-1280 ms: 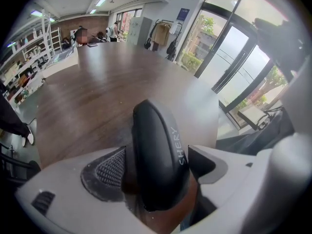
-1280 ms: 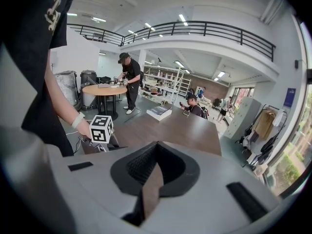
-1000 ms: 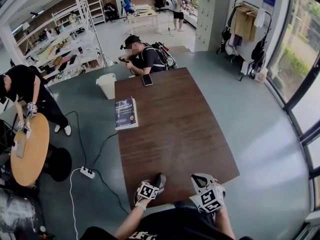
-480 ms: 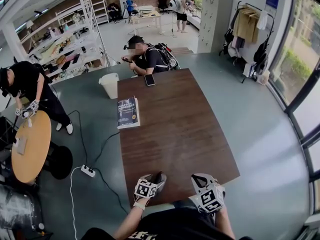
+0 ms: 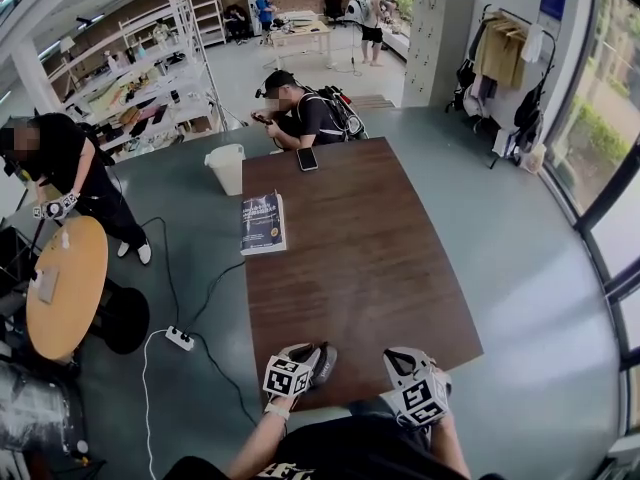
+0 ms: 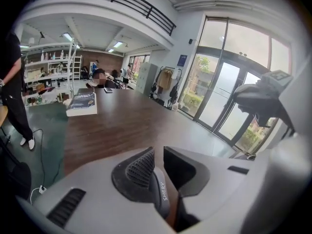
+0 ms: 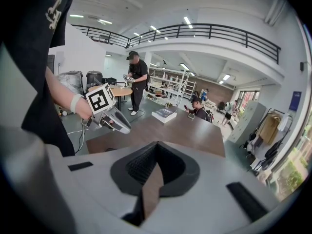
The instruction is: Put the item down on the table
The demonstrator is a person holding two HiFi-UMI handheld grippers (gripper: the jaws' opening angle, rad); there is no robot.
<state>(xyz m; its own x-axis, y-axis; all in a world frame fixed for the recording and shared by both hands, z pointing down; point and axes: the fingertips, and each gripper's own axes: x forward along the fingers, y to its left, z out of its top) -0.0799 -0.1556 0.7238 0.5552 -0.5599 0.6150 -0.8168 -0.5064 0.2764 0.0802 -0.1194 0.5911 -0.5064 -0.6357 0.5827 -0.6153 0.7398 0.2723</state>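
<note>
Left tongs (image 6: pixel 158 153) closing with nothing between ribbed black pads (image 6: pixel 140 168), right tongs (image 7: pixel 156 148) clenched empty, above dark wood-grain rectangular bench (image 5: pixel 370 248), blue book (image 5: pixel 263 224) lying flat.

Table (image 5: pixel 370 268), ahead of both grippers: dark brown wood grain. Left gripper (image 6: pixel 157 154), jaws closing with nothing between them: pale grey shell, black ribbed pads, black-and-white square markers. Right gripper (image 7: pixel 156 145): the same colours. Book (image 5: pixel 263 223), well ahead of the left gripper: navy cover, white page edges. Phone (image 5: pixel 307 158), beyond the book: black. Floor (image 5: pixel 520 268): grey-green.
</note>
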